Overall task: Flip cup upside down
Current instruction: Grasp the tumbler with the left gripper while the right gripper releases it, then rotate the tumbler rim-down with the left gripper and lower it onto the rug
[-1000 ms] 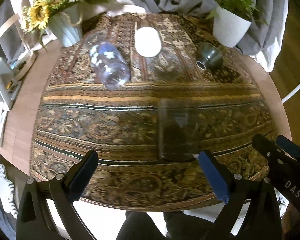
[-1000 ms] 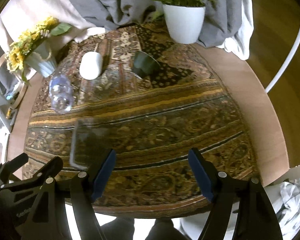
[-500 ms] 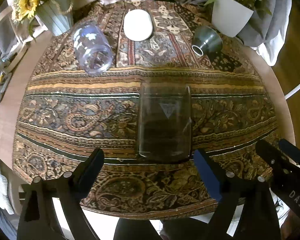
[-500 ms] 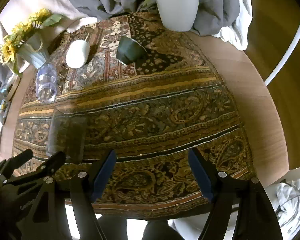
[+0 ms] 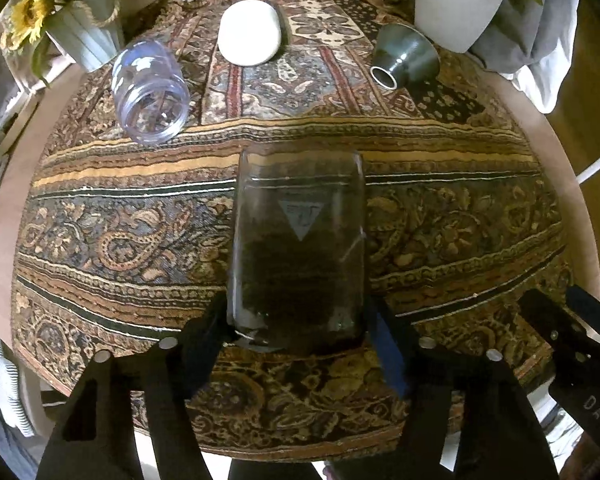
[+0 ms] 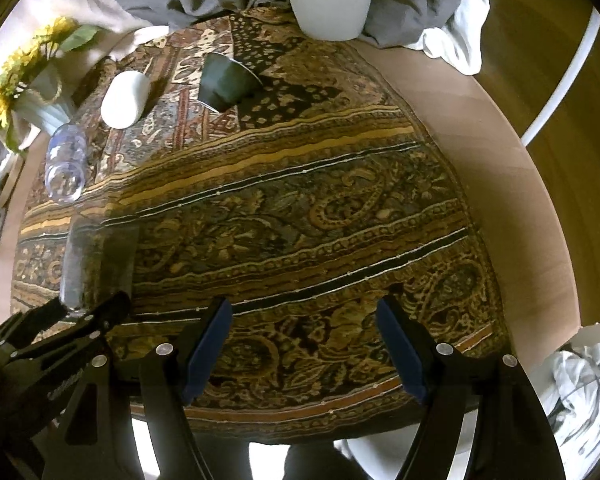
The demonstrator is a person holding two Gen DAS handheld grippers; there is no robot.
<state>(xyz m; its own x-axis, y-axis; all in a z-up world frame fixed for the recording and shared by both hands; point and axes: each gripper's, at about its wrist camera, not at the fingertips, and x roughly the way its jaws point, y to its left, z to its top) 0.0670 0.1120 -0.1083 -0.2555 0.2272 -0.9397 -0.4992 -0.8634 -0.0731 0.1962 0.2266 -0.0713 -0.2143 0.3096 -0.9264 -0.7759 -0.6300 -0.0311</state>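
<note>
A dark tinted clear glass cup [image 5: 298,248] lies on its side on the patterned cloth, one end toward me; it also shows in the right wrist view [image 6: 98,266]. My left gripper [image 5: 296,340] is open with its fingers on either side of the cup's near end; I cannot tell whether the pads touch it. My right gripper [image 6: 304,344] is open and empty above the cloth, to the right of the cup.
A clear plastic cup [image 5: 150,90], a white cup [image 5: 249,33] and a dark green cup [image 5: 404,60] lie on their sides further back. A sunflower vase [image 5: 80,36] stands back left, a white plant pot [image 5: 452,4] back right. The round table's edge [image 6: 512,208] is at the right.
My left gripper has moved forward to the glass cup, and its fingers now straddle the near end. The right gripper has also moved forward over the cloth.
</note>
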